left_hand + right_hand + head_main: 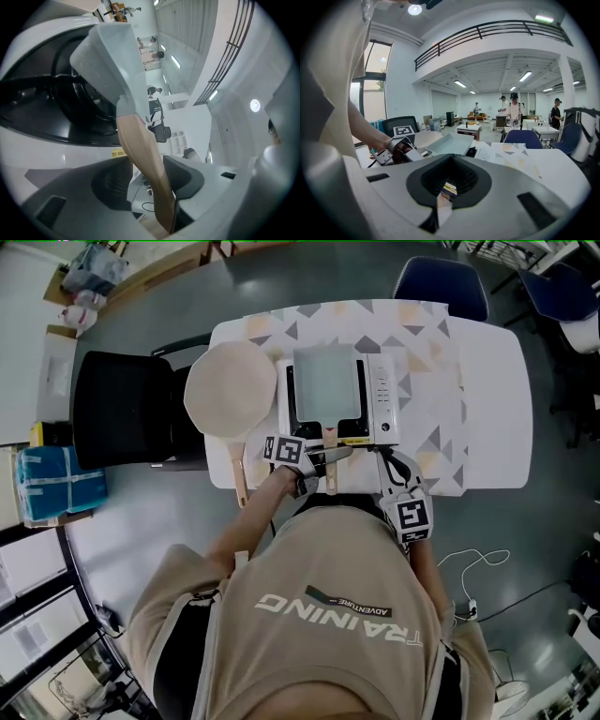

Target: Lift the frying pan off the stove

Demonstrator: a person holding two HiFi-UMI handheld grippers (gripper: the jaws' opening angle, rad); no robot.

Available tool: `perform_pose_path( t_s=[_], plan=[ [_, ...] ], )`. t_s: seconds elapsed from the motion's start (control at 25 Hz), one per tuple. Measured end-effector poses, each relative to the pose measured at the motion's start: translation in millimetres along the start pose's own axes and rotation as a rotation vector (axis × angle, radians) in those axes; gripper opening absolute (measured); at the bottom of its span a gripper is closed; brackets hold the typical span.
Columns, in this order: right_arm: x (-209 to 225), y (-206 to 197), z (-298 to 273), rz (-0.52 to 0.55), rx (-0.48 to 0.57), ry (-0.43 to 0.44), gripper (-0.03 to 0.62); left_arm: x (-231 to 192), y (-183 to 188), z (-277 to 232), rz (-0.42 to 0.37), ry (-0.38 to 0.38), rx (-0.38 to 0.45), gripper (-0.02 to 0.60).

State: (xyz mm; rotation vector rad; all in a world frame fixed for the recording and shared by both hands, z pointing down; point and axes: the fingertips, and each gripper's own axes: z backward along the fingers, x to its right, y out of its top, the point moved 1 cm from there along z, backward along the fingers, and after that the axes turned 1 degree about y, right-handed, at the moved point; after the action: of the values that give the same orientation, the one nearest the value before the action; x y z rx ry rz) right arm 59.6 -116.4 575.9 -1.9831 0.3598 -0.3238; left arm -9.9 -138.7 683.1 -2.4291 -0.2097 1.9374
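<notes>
A square grey frying pan [323,381] sits on the white stove [382,395], its wooden handle [330,439] pointing toward me. My left gripper [323,457] is at that handle. In the left gripper view the handle [140,154] runs up between the jaws to the pan [112,51], and the left gripper [150,180] stands open, with a gap beside the wood. My right gripper [387,465] hovers at the stove's near right corner, shut and empty. The right gripper view shows the closed right gripper [443,192], the pan [450,143] beyond it and the left gripper [396,150] to the left.
A round beige pan [230,390] with a wooden handle lies left of the stove. The white table [497,399] carries a patterned cloth. A black chair [122,409] stands at left, a blue chair [441,287] at the far side. A cable [478,563] lies on the floor.
</notes>
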Motion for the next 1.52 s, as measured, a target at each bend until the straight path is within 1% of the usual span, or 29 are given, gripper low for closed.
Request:
perform_pose_path(
  t_s=[0.12,0.28,0.4,0.44,0.52,0.72,0.8,1.04,1.16,1.36,1.44,1.52],
  plan=[
    [0.1,-3.4,1.5,-0.007,-0.004,-0.006,-0.003,0.3,-1.9,-7.0,-0.005,-0.009,-0.032,0.199],
    [-1.8,-3.5,2.1,-0.009,-0.004,-0.006,-0.003,1.0,0.9,-12.5,-0.003,-0.025,-0.032,0.179],
    [-3.7,-4.9,2.2,-0.006,-0.007,-0.004,-0.003,5.0,6.7,-16.1,-0.012,-0.045,-0.013,0.129],
    [-4.6,-5.2,2.1,-0.006,-0.006,-0.003,-0.003,6.1,8.3,-17.2,-0.014,-0.048,-0.008,0.1],
    [-6.4,-5.6,2.3,-0.007,-0.005,0.001,-0.003,7.0,9.3,-18.5,-0.014,-0.045,-0.004,0.089],
    [-8.5,-6.3,3.6,-0.008,-0.002,0.004,-0.003,7.0,6.5,-18.6,-0.07,-0.022,-0.017,0.097],
    [-8.9,-6.1,3.8,-0.008,-0.001,0.004,-0.003,6.8,6.4,-17.3,-0.079,-0.016,-0.019,0.094],
    [-9.4,-8.0,6.1,-0.009,-0.004,0.004,-0.003,11.5,6.4,-11.3,-0.072,-0.007,-0.03,0.086],
    [-9.7,-8.4,6.6,-0.011,-0.001,0.003,-0.003,17.7,8.3,-9.2,-0.07,-0.013,-0.033,0.101],
    [-12.6,-6.4,7.0,-0.008,0.006,0.006,-0.002,27.9,8.4,-6.8,-0.058,-0.028,-0.037,0.106],
    [-13.4,-6.5,7.8,-0.008,0.007,0.008,-0.003,33.0,7.7,-5.5,-0.082,-0.026,-0.04,0.106],
    [-13.8,-6.4,8.2,-0.006,0.009,0.011,-0.003,38.6,7.5,-3.9,-0.123,-0.016,-0.051,0.106]
  ],
)
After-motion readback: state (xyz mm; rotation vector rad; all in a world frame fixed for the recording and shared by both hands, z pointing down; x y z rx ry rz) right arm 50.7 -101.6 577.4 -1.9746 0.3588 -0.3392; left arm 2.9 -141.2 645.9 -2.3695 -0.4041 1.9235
